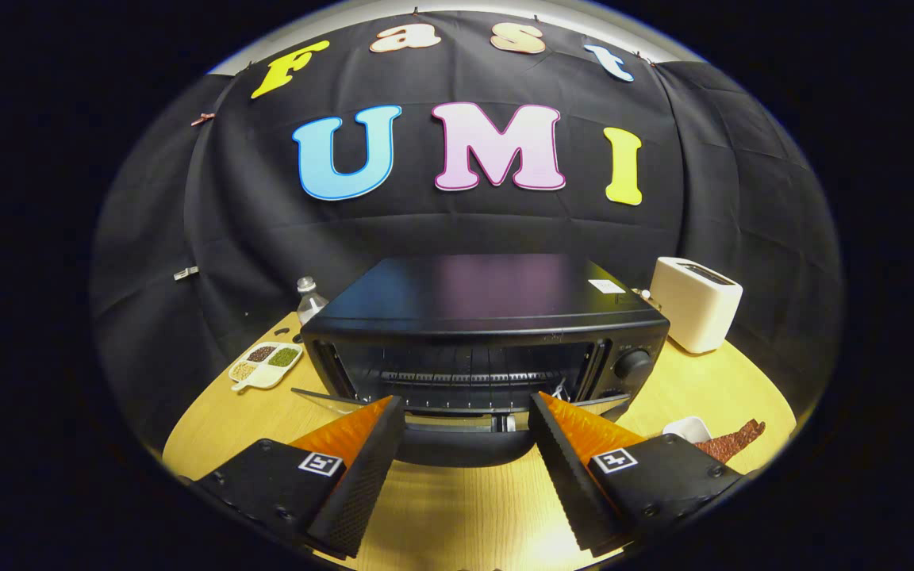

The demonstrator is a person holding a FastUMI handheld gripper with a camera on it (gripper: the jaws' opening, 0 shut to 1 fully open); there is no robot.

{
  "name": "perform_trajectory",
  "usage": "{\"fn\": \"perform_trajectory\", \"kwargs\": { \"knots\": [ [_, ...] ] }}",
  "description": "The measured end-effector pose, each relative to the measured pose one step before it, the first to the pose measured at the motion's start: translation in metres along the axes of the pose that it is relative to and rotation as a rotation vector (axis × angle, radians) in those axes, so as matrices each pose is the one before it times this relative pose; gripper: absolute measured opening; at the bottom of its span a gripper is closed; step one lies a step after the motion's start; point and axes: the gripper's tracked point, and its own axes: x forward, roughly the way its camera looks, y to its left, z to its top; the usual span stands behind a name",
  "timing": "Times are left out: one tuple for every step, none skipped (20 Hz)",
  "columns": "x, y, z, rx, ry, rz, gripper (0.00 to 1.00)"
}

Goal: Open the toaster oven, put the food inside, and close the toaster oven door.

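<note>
toaster oven point(489, 317): glossy black | gripper point(465, 412) fingers point(362, 468): black, dotted pads, orange ribbed sides, black-and-white square markers; spread wide apart | table point(457, 515): pale wood grain | toaster point(695, 303), far right: cream | divided dish point(266, 365), left: cream, brown, green and tan fillings | food point(731, 442), near right: reddish-brown, bumpy

Black, orange-ribbed hand-held gripper point(466, 408), square markers

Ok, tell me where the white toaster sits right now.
In the gripper view, the white toaster stands on the wooden table beside the toaster oven's knob side, well beyond the open, empty hand-held gripper.
</note>
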Motion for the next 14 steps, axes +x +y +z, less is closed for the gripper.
{"fn": "perform_trajectory", "kwargs": {
  "knots": [
    [-0.00268,0.00048,-0.00406,0.00158,0.00664,0.00086,0.98],
    [-0.00203,-0.00012,-0.00299,0.00024,0.00411,0.00013,0.98],
    [-0.00304,-0.00009,-0.00406,-0.00232,0.00496,-0.001,0.98],
    [-0.00231,-0.00067,-0.00406,-0.00222,0.00349,-0.00024,0.98],
    [-0.00234,0.0004,-0.00353,0.00248,0.00279,-0.00133,0.98],
    [-0.00168,-0.00036,-0.00374,0.00584,0.00856,-0.00232,0.98],
    [-0.0024,0.00009,-0.00452,0.00166,0.00815,-0.0008,0.98],
    [-0.00141,0.00013,-0.00447,-0.00255,0.00799,0.00059,0.98],
    [-0.00249,-0.00002,-0.00347,-0.00442,0.00481,0.00137,0.98],
    [-0.00179,0.00009,-0.00475,-0.00554,0.00983,0.00183,0.98],
    [-0.00267,0.00039,-0.00567,-0.01073,0.01052,0.00236,0.98],
    [-0.00182,-0.00039,-0.00645,-0.01244,0.01221,0.00321,0.98],
    [-0.0022,-0.00093,-0.00687,-0.00968,0.01276,0.00018,0.98],
    [-0.00127,-0.00206,-0.0074,0.00008,0.01717,-0.00112,0.98]
  ]
}}
